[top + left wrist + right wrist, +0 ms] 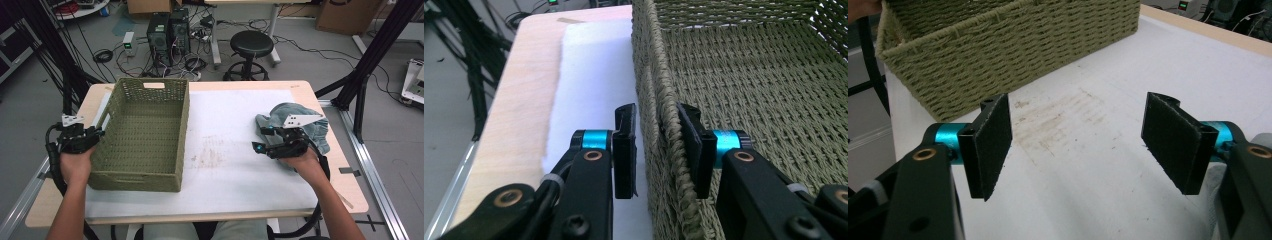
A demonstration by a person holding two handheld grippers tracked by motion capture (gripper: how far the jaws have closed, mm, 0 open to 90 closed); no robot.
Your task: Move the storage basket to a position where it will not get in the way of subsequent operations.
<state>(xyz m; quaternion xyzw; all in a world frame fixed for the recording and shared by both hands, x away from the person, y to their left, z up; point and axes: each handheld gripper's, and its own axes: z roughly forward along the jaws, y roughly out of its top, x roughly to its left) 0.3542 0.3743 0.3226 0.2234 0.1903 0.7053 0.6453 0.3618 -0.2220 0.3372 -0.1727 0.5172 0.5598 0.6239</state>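
Left gripper (656, 150) straddles the woven green rectangular basket's (145, 135) left wall (one pad touching, other apart) at frame centre-left; right gripper (1075, 145) spread wide over white mat (240, 150).

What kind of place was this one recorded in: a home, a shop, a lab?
Most likely a lab or workshop. Desktop computer towers stand on the grey floor amid loose cables, a black metal frame stands around the table, and a round stool stands behind it.
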